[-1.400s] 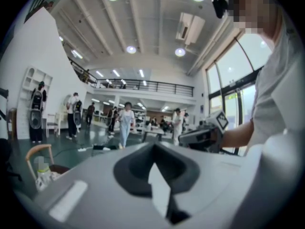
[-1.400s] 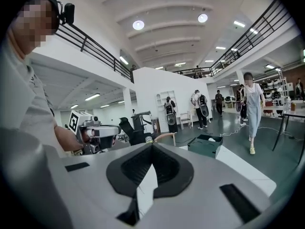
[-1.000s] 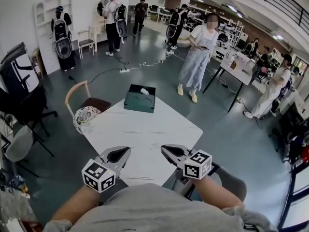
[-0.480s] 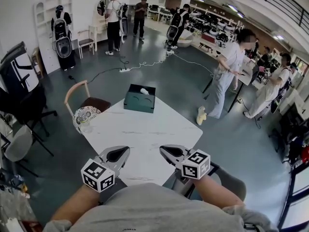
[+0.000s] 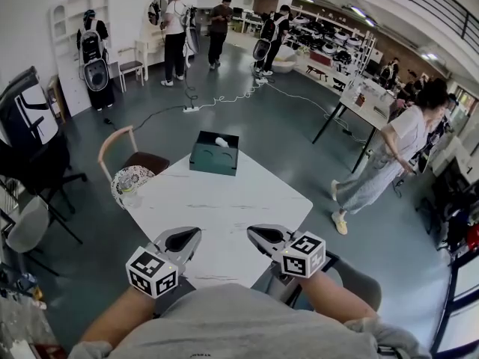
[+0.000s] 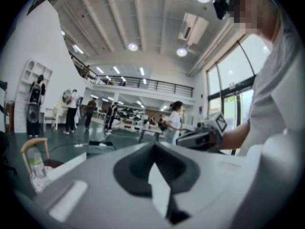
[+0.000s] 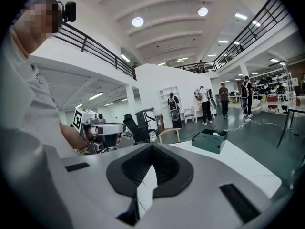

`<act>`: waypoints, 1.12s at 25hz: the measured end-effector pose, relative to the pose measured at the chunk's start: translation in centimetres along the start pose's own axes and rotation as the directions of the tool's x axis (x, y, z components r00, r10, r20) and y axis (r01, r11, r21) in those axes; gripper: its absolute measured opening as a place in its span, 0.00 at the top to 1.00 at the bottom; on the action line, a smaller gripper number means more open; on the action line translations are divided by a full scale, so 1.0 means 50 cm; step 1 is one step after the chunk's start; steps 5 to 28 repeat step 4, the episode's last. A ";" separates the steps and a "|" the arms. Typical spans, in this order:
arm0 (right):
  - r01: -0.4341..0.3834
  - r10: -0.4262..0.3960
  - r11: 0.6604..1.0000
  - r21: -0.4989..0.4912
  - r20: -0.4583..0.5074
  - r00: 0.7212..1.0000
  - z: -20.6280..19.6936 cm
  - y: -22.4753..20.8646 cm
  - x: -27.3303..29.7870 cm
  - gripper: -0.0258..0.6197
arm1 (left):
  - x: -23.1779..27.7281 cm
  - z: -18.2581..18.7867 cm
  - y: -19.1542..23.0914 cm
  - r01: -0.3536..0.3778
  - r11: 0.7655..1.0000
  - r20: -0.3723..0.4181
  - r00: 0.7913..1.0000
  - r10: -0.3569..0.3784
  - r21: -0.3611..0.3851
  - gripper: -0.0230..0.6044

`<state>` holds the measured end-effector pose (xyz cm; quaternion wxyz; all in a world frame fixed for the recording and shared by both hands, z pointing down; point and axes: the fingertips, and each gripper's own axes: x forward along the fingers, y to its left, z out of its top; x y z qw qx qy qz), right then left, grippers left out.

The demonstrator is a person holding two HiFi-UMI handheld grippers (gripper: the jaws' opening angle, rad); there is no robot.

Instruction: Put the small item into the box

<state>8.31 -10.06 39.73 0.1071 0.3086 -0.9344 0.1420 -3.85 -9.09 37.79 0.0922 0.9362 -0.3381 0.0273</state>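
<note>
The white surface carries a dark green box at its far edge and a clear bottle at its left corner.

A large hall with a glossy dark grey-green floor surrounds the white tabletop. A wooden chair stands at its ten o'clock, and a black office chair further out at nine. A white shelf unit stands against the white wall at eleven o'clock. At two o'clock is a black-legged table. A railed balcony runs overhead. Round ceiling lamps glow, and tall windows admit daylight.
</note>
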 end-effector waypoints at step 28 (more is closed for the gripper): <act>0.000 0.000 1.000 0.000 0.000 1.000 0.005 0.004 -0.006 0.95 | -0.002 0.007 -0.004 0.001 1.000 0.001 1.000 -0.001 -0.002 0.95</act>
